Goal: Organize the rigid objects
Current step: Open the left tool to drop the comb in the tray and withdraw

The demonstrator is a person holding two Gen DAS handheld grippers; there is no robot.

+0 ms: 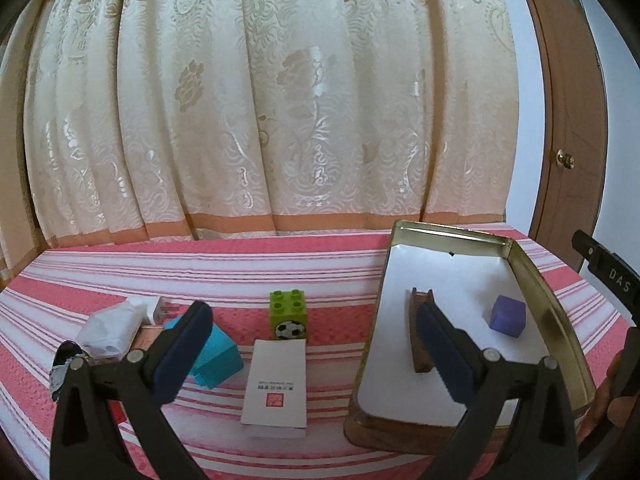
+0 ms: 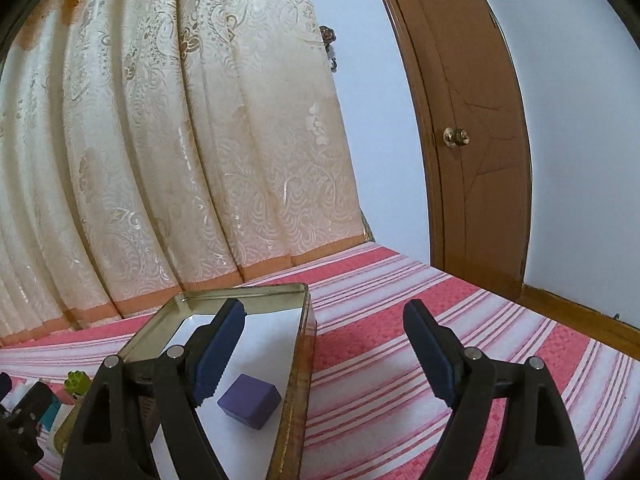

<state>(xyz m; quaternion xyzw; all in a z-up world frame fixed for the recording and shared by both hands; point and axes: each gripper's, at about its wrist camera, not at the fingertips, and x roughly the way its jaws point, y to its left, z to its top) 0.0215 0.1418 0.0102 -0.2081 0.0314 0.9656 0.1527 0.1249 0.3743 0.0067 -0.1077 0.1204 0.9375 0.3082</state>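
Left wrist view: left gripper [image 1: 316, 334] jaws wide apart, empty, tilted slightly down over the bed [image 1: 320, 260].
Loose items: green brick [image 1: 289, 314], white box [image 1: 276, 388], teal block [image 1: 216, 356] outside the tin [image 1: 560, 312].
In tin: purple cube [image 1: 507, 316], wooden piece [image 1: 420, 332].
Next step, likely: centre jaws on the brick's flat sides.
Right gripper [image 2: 324, 354]: spread, empty, beside tin rim.

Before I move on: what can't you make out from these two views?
- Brown wooden piece in the tin: left view, near half behind a finger.
- White item: left view, partly behind the left finger, unidentifiable.
- Booklet print: too small.
- Green brick: right view, mostly hidden.
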